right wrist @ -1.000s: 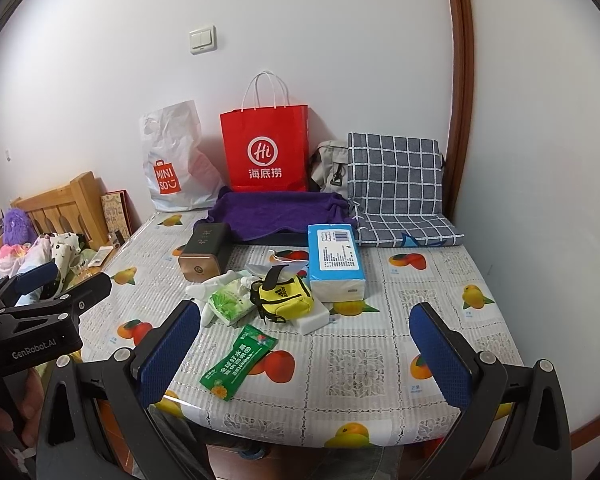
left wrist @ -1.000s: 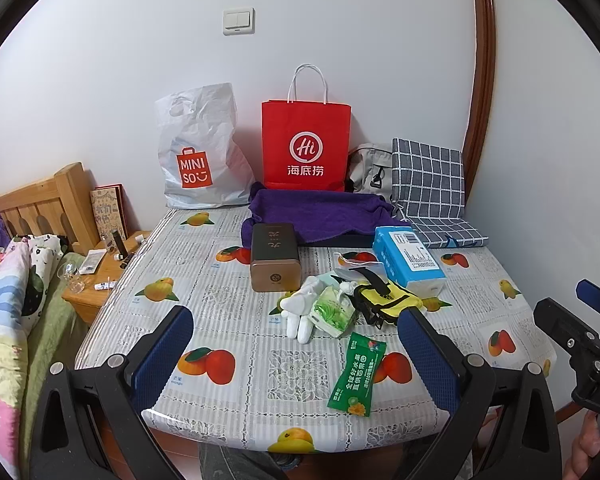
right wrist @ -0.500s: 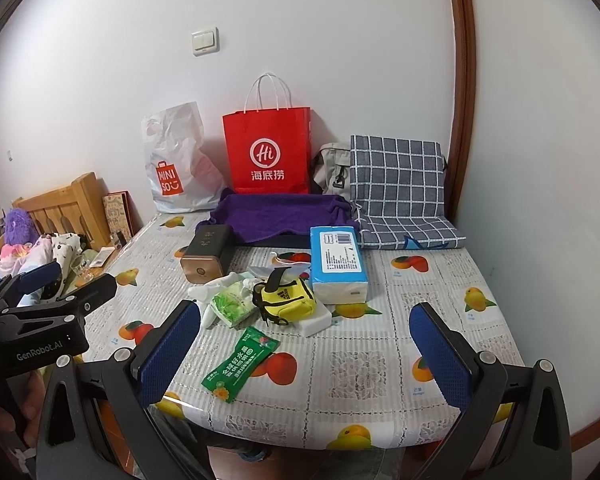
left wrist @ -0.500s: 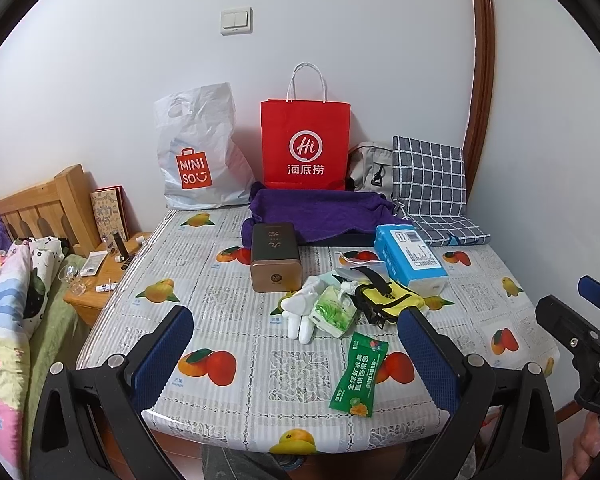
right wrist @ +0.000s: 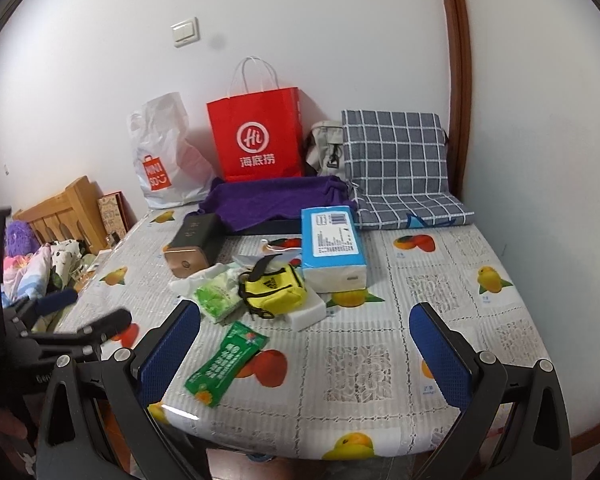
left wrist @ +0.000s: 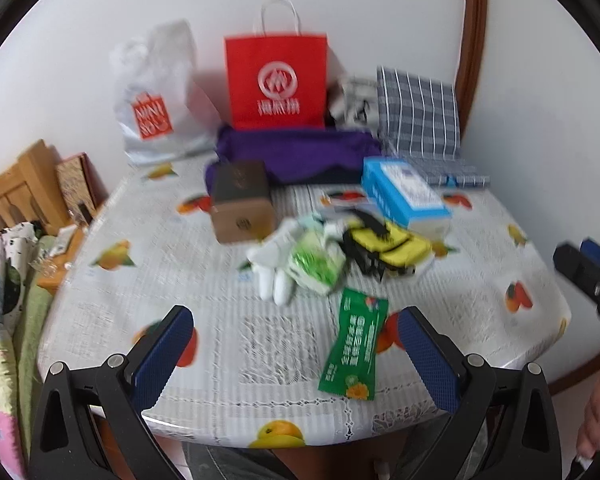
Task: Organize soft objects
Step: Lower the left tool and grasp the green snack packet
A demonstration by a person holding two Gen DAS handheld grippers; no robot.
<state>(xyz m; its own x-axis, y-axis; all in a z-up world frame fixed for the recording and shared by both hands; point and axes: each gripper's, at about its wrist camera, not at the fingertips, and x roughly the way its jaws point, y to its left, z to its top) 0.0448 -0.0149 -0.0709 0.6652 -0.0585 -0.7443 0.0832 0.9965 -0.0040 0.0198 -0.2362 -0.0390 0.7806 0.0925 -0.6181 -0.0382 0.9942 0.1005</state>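
Observation:
A heap lies mid-table: a yellow pouch (right wrist: 274, 292) on a white sponge (right wrist: 308, 310), a green tissue pack (right wrist: 216, 298), white gloves (left wrist: 274, 258), a blue tissue box (right wrist: 332, 246) and a green sachet (right wrist: 226, 362) nearer the front edge. A purple towel (right wrist: 278, 198) and a checked grey cushion (right wrist: 396, 152) sit at the back. My left gripper (left wrist: 294, 354) hovers open over the table's front edge, short of the sachet (left wrist: 354, 346). My right gripper (right wrist: 306, 348) is open too, empty, above the front edge right of the sachet.
A brown box (right wrist: 194, 246) lies left of the heap. A red paper bag (right wrist: 256, 140), a white plastic bag (right wrist: 162, 152) and a beige bag (right wrist: 326, 148) stand against the wall. A bed with bedding (left wrist: 4, 280) and a wooden nightstand flank the table's left side.
Both grippers have pushed forward and dipped toward the table; the heap looks nearer, and the left wrist view is blurred by motion. Nothing on the table has shifted.

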